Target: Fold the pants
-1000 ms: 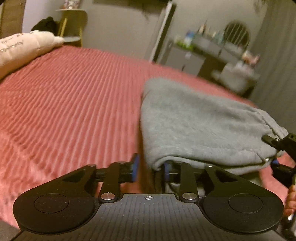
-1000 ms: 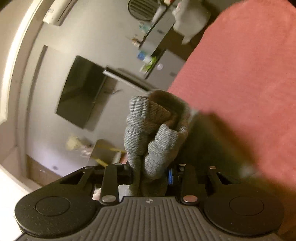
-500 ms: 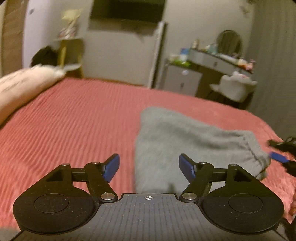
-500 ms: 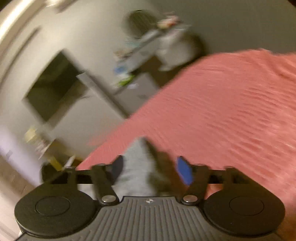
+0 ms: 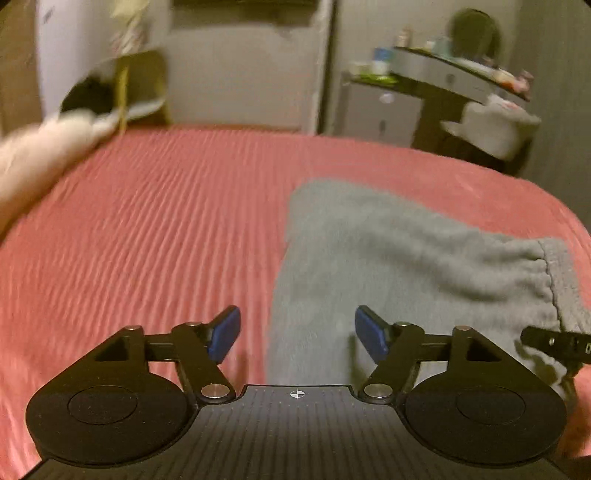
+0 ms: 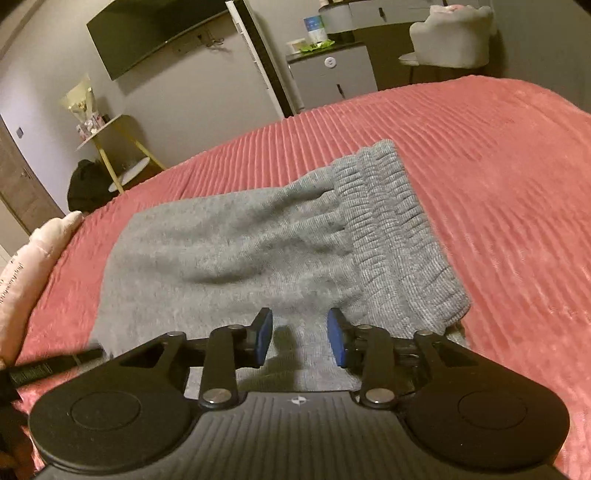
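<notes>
The grey pants (image 5: 399, 258) lie folded into a compact rectangle on the pink ribbed bedspread (image 5: 147, 240), with the ribbed waistband (image 6: 399, 236) at the right end. My left gripper (image 5: 297, 334) is open and empty, hovering over the near left edge of the pants. My right gripper (image 6: 300, 338) is open and empty just above the near edge of the pants (image 6: 229, 251). Part of the right gripper shows at the right edge of the left wrist view (image 5: 554, 341).
A pale pink pillow (image 6: 29, 266) lies at the left of the bed. Beyond the bed stand a yellow-legged side table (image 6: 110, 147), a wall TV (image 6: 155, 33), a grey cabinet (image 6: 332, 77) and a white chair (image 6: 450, 37).
Both grippers were shut on the pants a second ago; both have let go, opened and pulled back. The pants now rest flat on the bed.
</notes>
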`<action>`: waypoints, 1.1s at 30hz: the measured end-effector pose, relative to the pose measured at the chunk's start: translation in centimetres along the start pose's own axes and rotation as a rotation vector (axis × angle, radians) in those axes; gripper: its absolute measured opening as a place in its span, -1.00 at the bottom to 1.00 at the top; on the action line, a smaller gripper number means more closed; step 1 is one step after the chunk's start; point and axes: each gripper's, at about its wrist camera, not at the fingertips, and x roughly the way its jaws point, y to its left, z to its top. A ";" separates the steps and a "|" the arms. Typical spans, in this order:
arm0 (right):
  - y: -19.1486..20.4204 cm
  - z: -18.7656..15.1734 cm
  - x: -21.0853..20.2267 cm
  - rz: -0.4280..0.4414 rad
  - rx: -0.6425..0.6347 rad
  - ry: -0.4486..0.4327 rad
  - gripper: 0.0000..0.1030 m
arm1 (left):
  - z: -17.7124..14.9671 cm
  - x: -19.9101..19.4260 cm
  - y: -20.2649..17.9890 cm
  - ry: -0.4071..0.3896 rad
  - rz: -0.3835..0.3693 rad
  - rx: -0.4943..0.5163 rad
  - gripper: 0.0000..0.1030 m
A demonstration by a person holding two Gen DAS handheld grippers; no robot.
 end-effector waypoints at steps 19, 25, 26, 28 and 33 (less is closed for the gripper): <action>1.7 -0.7 0.7 -0.043 -0.066 0.009 -0.19 | 9.1 15.8 -5.2 -0.042 0.086 0.128 0.60; 1.5 -0.5 0.6 -0.039 -0.057 0.013 -0.19 | 4.8 12.4 -2.9 -0.012 0.031 0.058 0.62; 1.4 -0.5 0.5 -0.037 -0.056 0.014 -0.19 | 3.3 11.4 -2.6 0.015 0.012 0.047 0.63; 1.2 -0.4 0.4 -0.033 -0.051 0.016 -0.18 | 0.8 10.1 -2.2 0.048 -0.019 0.006 0.63; 0.9 -0.3 0.1 -0.022 -0.039 0.024 -0.17 | -1.5 7.7 -3.7 0.121 -0.036 0.042 0.68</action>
